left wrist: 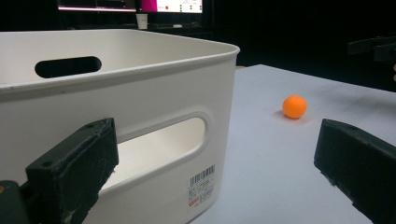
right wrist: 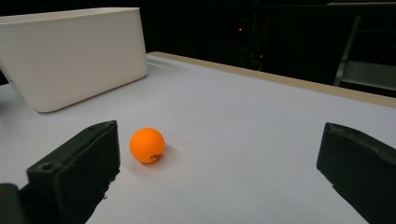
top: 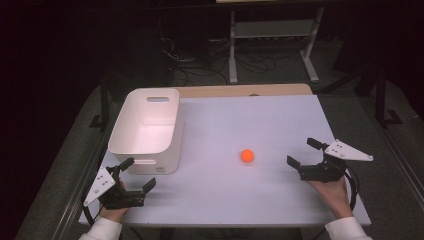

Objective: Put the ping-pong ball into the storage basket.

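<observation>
A small orange ball (top: pixel 246 155) lies on the white table (top: pixel 260 120), right of centre. A white plastic bin (top: pixel 148 129) with handle slots stands at the left, and its inside looks empty. My left gripper (top: pixel 137 175) rests open near the front left corner, just in front of the bin (left wrist: pixel 116 102), with the ball (left wrist: pixel 294 106) farther off to its right. My right gripper (top: pixel 302 152) is open at the front right, its jaws spread wide. The ball (right wrist: pixel 147 145) sits close ahead of it, near its left jaw, untouched.
The bin (right wrist: pixel 70 51) stands beyond the ball from the right gripper. A wooden strip (top: pixel 245 90) edges the table's far side. A metal rack (top: pixel 272 35) and cables lie on the dark floor behind. Bare tabletop spreads between the ball and the far edge.
</observation>
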The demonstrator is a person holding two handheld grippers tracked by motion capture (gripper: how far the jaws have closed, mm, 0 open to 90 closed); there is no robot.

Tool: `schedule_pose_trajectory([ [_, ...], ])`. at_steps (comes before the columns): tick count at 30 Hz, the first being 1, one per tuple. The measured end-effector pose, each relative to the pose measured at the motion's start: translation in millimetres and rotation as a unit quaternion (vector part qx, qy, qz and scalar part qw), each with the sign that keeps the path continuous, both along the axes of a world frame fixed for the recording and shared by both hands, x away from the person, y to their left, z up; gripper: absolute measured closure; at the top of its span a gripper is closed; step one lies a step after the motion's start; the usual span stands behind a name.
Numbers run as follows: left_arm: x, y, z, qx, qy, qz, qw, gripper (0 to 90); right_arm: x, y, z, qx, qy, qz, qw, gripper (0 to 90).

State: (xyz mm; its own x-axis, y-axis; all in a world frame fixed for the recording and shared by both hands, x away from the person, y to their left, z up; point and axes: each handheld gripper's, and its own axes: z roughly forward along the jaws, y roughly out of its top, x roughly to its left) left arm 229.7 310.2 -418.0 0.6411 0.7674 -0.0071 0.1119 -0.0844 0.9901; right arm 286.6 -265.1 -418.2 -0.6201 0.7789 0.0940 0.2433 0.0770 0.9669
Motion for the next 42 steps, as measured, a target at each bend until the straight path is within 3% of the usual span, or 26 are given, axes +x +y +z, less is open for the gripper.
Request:
schedule_pose_trajectory([
  [13,-0.8,3.1,0.9,0.002,0.003,0.003,1.0,0.0,-0.6,6.5,6.0,-0.011,0.009,0.009,0.9999,0.0],
  [25,-1.3,1.6,0.8,0.0,0.006,0.003,1.0,0.0,6.2,12.1,11.4,-0.023,0.034,0.021,0.9989,0.0],
  [32,-1.4,1.0,0.9,-0.005,0.006,0.003,1.0,0.0,11.8,18.5,19.2,-0.047,0.034,0.033,0.9978,0.0],
  [42,-0.6,2.7,1.0,-0.003,0.006,0.003,1.0,0.0,17.2,26.8,26.7,-0.057,0.047,0.046,0.9962,0.0],
])
